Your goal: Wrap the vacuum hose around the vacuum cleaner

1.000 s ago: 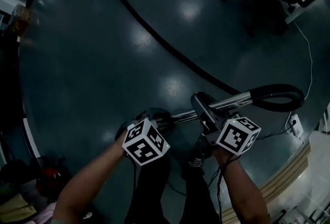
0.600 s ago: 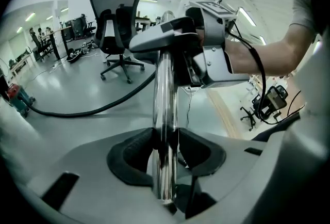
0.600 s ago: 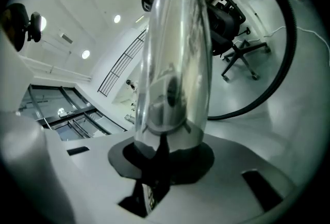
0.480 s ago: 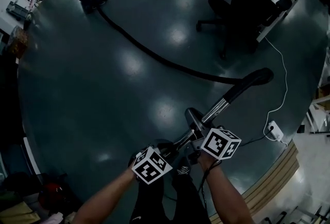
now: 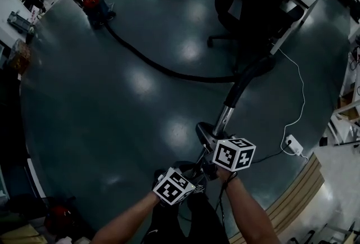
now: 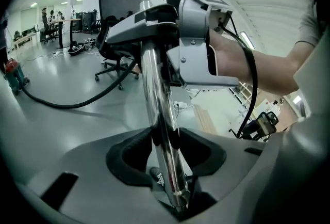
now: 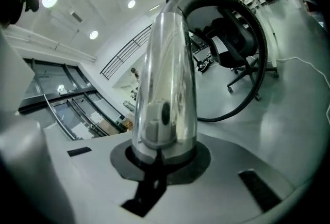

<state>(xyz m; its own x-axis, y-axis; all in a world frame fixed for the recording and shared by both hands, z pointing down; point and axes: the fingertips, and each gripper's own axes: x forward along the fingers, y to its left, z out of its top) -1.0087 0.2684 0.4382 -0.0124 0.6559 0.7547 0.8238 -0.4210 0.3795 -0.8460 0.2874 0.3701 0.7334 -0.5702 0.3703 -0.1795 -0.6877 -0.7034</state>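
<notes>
Far across the floor, vacuum [image 5: 93, 4]: hose unwrapped.
hose [image 5: 169, 71]: trails from vacuum to wand.
wand [image 5: 228, 116]: well apart from vacuum.
left gripper [image 6: 166, 158]: clamps wand.
right gripper [image 7: 162, 158]: jaws, just closing, grip wand.
step: likely gathering; next, carry wand to vacuum, loop hose.

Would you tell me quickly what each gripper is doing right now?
Left gripper: closed on the chrome vacuum wand.
Right gripper: jaws have just been closing, gripping the same wand.
</notes>
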